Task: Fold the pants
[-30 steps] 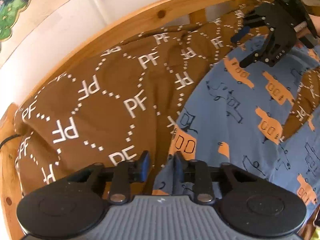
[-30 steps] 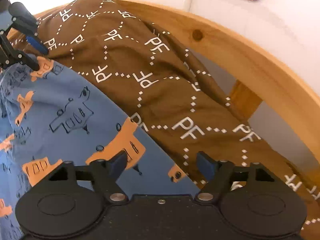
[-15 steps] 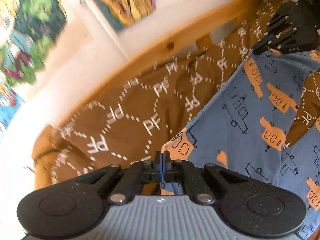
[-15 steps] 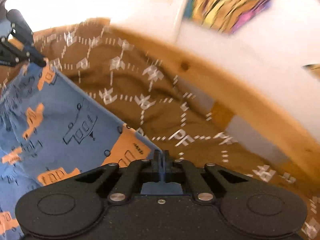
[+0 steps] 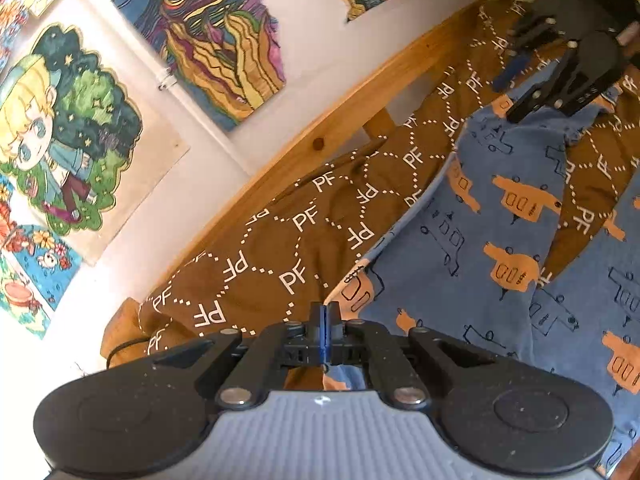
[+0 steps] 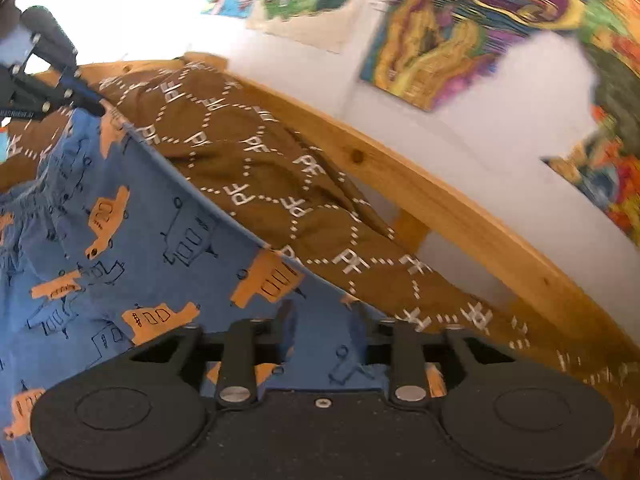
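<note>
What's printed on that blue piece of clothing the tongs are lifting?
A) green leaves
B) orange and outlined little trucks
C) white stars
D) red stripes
B: the blue pants are covered with orange vehicle shapes and dark outlined ones, seen in both views; the brown bedcover beneath them carries white letters.

We look across a bed spread with a brown cover printed with white "PF" letters inside dotted hexagons, bounded by a pale wooden rail with a visible knot and a short upright post. Behind it, a white wall carries colourful drawings: a cartoon figure with yellow hair among green foliage, a swirling abstract piece held by a binder clip, and others at the edges. Strong daylight washes out the upper left of our right-hand view.
</note>
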`<state>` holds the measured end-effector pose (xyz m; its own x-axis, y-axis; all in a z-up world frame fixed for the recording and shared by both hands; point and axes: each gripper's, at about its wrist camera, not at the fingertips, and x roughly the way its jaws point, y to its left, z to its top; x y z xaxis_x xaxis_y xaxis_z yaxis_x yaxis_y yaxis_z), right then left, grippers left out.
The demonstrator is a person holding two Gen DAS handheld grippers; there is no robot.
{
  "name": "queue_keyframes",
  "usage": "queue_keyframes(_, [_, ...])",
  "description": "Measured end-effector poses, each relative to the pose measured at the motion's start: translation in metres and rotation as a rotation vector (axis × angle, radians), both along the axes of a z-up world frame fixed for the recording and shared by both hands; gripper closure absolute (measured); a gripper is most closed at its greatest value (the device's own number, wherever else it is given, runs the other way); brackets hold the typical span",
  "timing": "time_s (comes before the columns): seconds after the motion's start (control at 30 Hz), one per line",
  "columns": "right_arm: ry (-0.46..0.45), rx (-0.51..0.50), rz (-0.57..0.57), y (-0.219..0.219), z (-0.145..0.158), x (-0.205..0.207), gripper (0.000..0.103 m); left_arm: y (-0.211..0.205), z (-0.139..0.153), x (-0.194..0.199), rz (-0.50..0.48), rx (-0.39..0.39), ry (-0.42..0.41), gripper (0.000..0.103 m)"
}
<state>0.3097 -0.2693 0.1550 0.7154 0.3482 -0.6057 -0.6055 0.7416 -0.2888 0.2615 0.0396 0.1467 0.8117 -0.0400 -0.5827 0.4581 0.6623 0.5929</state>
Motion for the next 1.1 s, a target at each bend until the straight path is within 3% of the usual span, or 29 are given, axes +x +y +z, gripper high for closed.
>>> queue_keyframes(0.07, [-0.023,-0.041,0.066,0.014,-0.004,0.006,0.049,0.0,-0.001,-0.003,-0.012,0.029,-0.012,0.103])
queue_keyframes(0.27, [-0.039,-0.167,0.2,0.057,-0.03,0.029,0.052,-0.002,-0.008,-0.012,-0.051,0.073,-0.027,0.103])
queue_keyframes(0.3, [-0.04,-0.18,0.205,0.062,-0.035,0.033,0.055,-0.004,-0.009,-0.013,-0.059,0.083,-0.029,0.103])
queue_keyframes(0.37, [-0.017,-0.188,0.197,0.068,-0.043,0.04,0.103,-0.005,-0.011,-0.015,-0.066,0.095,-0.028,0.103])
queue_keyframes(0.5, [-0.027,-0.142,0.17,0.064,-0.046,0.031,0.103,-0.002,-0.009,-0.02,-0.066,0.094,-0.043,0.103])
queue_keyframes(0.63, [-0.079,-0.113,0.148,0.049,-0.038,-0.012,0.103,0.003,-0.008,-0.043,-0.118,0.092,-0.092,0.103])
queue_keyframes(0.77, [-0.146,-0.132,0.14,0.043,-0.032,-0.084,0.103,0.011,-0.015,-0.079,-0.196,0.106,-0.127,0.103])
queue_keyframes(0.9, [-0.122,-0.127,0.102,0.046,-0.04,-0.155,0.103,0.015,-0.034,-0.112,-0.246,0.111,-0.098,0.103])
queue_keyframes(1.1, [-0.015,-0.199,0.114,0.072,-0.085,-0.233,0.103,0.015,-0.086,-0.149,-0.296,0.197,-0.017,0.103])
